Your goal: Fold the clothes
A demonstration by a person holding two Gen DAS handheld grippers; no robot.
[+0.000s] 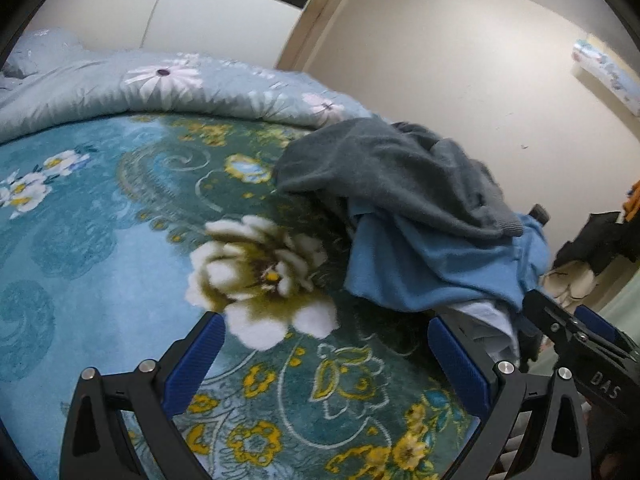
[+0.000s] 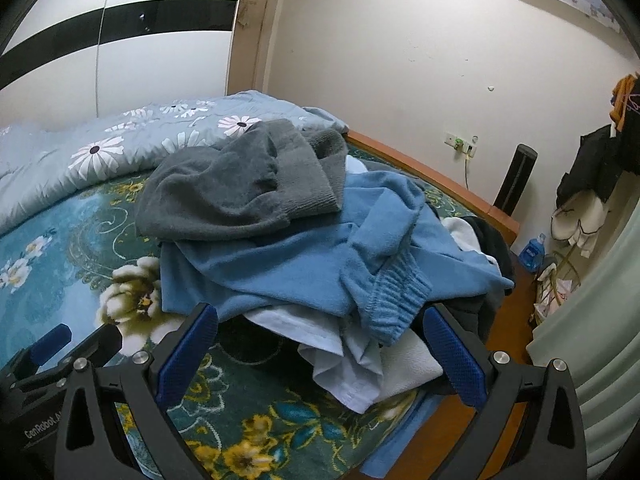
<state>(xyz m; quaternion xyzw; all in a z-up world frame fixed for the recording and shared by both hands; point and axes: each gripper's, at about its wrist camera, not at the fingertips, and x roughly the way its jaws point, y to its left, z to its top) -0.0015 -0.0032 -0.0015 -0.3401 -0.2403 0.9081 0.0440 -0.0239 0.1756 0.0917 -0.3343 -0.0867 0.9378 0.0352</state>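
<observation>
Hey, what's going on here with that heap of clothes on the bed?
A person holds a gripper in each hand over a bed with a flowered blanket. Both the left gripper and the right gripper are open and hold nothing. The clothes sit unfolded in a pile: a grey sweater on top, a blue garment under it, and white pieces at the bottom. The right gripper points at the pile.

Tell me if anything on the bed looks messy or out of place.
Yes. The clothes sit in a crumpled heap: a grey sweater lies bunched on top of a blue garment, with white fabric spilling out underneath near the bed's wooden edge. Nothing is folded yet. Both grippers, left and right, are open and empty.
</observation>
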